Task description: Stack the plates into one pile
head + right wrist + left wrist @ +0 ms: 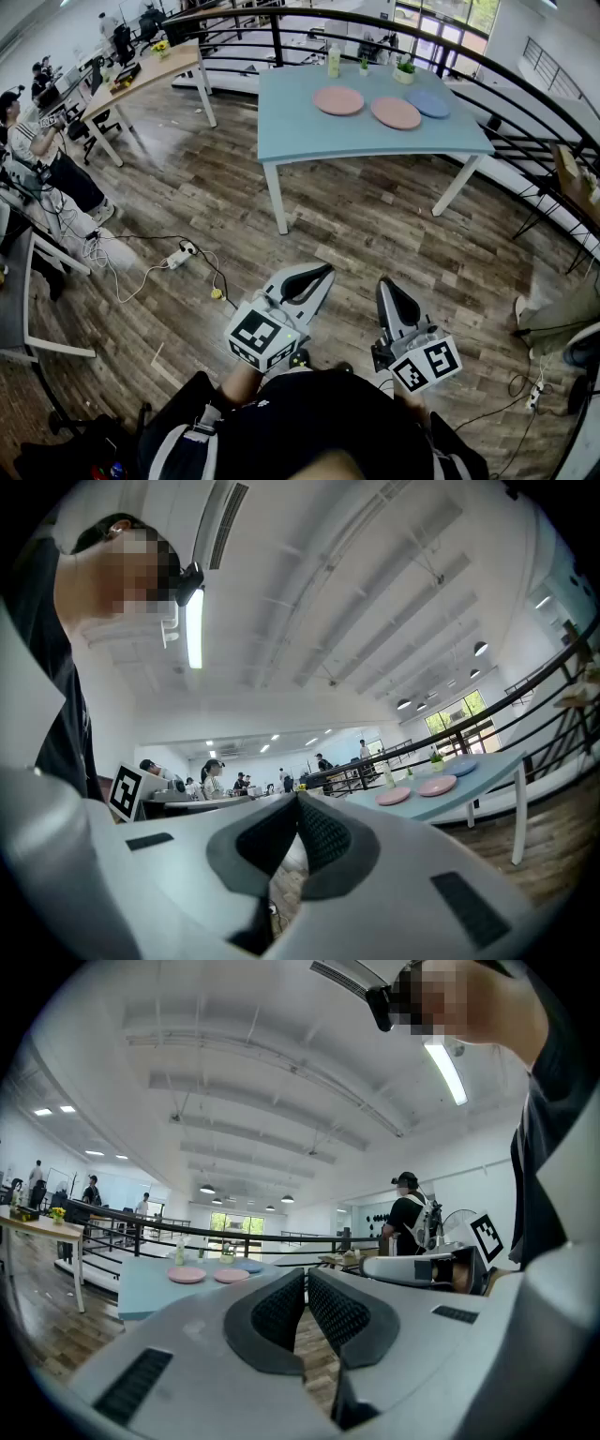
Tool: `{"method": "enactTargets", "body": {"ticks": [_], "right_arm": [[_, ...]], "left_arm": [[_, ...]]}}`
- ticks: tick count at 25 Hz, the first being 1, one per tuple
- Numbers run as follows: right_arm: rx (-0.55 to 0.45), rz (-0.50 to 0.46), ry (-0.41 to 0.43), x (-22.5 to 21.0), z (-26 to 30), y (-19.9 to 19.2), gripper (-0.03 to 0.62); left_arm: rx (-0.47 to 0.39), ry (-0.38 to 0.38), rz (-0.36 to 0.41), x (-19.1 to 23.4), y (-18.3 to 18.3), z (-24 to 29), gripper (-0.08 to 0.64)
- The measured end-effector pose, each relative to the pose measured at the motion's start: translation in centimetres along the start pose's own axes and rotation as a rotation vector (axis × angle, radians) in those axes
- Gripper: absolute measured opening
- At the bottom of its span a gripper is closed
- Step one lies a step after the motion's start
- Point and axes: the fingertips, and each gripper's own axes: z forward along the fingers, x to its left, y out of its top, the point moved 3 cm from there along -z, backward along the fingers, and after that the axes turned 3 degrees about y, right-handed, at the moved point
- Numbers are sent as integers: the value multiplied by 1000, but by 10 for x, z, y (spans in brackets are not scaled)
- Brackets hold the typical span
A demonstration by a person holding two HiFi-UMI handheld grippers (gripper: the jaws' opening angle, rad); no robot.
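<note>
Three plates lie side by side on a light blue table (309, 136) far ahead: a pink plate (337, 100), a second pink plate (396, 112) and a blue plate (428, 103) partly overlapped by it. Both grippers are held close to my body, well short of the table, pointing level. My left gripper (323, 270) is shut with nothing between its pads (281, 1312). My right gripper (386, 284) is also shut and empty. The left gripper view shows the plates (217, 1274) small in the distance; so does the right gripper view (427, 787).
A bottle (334, 60) and small potted plants (404, 69) stand at the table's far edge. A black railing (525, 94) curves behind it. A power strip with cables (180, 255) lies on the wooden floor at left. People and desks (141, 75) are at far left.
</note>
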Motion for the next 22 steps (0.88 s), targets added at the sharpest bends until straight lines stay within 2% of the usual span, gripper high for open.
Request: {"method": "enactTargets", "body": {"ticks": [13,22], "right_arm": [[14,-8,4,6,5,-8,0],[23,-5,-46,2,15,-10,0]], "left_arm": [[3,-30,7,5,-4,2,21],[1,-53,-6,20,-5,2,21]]}}
